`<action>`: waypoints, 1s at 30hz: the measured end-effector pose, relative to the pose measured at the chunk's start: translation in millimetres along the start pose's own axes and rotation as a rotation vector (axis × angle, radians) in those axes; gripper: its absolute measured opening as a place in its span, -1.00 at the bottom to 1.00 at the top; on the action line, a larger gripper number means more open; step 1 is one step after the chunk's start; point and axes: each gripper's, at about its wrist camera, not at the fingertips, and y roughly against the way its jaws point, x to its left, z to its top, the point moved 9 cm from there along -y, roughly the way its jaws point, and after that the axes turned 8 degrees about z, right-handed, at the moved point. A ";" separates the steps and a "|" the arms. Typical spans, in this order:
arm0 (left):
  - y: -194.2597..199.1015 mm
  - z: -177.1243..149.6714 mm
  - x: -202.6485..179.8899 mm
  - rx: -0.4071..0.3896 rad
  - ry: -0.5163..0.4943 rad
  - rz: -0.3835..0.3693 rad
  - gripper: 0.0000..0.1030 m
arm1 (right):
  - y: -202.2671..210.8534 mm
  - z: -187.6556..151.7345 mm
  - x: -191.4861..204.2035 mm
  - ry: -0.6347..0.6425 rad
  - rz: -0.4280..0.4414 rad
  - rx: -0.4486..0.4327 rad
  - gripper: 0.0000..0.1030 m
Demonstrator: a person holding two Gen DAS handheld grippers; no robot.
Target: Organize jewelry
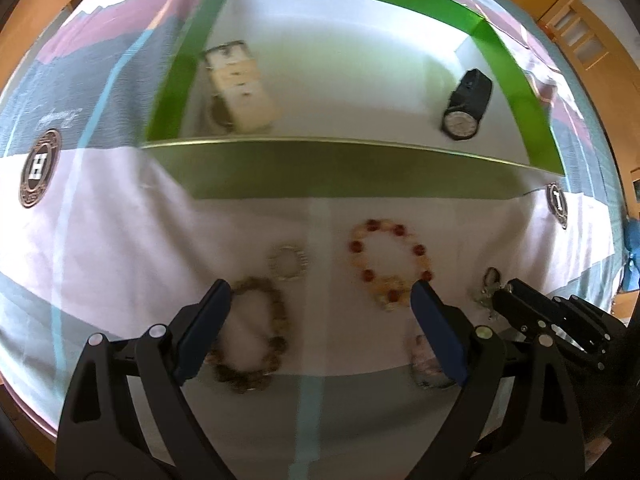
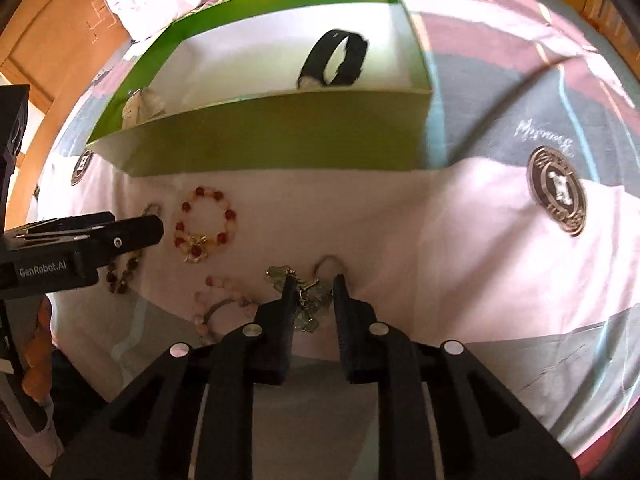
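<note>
A green box stands on the bedsheet and holds a black watch and a pale card of jewelry. In front of it lie a red-and-yellow bead bracelet, a brown bead bracelet, a small silver ring bracelet and a pink bead bracelet. My left gripper is open above the bracelets. My right gripper has its jaws narrowed around a pale green charm bracelet lying on the sheet.
The sheet is pink, grey and white with round printed badges. The right gripper shows at the lower right of the left wrist view. The left gripper shows at the left of the right wrist view. Wooden furniture surrounds the bed.
</note>
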 end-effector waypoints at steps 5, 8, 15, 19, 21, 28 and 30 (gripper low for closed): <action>-11.1 2.7 -16.6 0.009 -0.020 -0.008 0.79 | -4.6 -5.9 -4.6 -0.006 -0.002 0.025 -0.63; -15.4 0.8 -21.4 0.012 -0.016 -0.003 0.69 | -2.2 -6.8 -7.5 -0.005 0.000 0.026 -0.63; -21.0 4.9 -22.9 0.033 0.053 -0.088 0.12 | -5.0 -7.1 -8.4 -0.007 -0.006 0.028 -0.63; -16.5 10.7 -26.3 -0.002 0.015 -0.070 -0.23 | -12.1 -2.7 -4.0 -0.005 -0.011 0.030 -0.63; -15.2 9.3 -30.3 0.004 -0.005 -0.080 -0.24 | -12.7 -3.2 -4.1 -0.004 -0.014 0.031 -0.63; -4.9 6.3 -22.0 0.018 0.018 -0.111 -0.05 | -13.8 -3.1 -4.2 -0.006 -0.014 0.035 -0.63; -10.3 2.9 -25.0 0.030 0.004 -0.098 -0.08 | -14.2 -2.7 -4.0 -0.005 -0.016 0.035 -0.63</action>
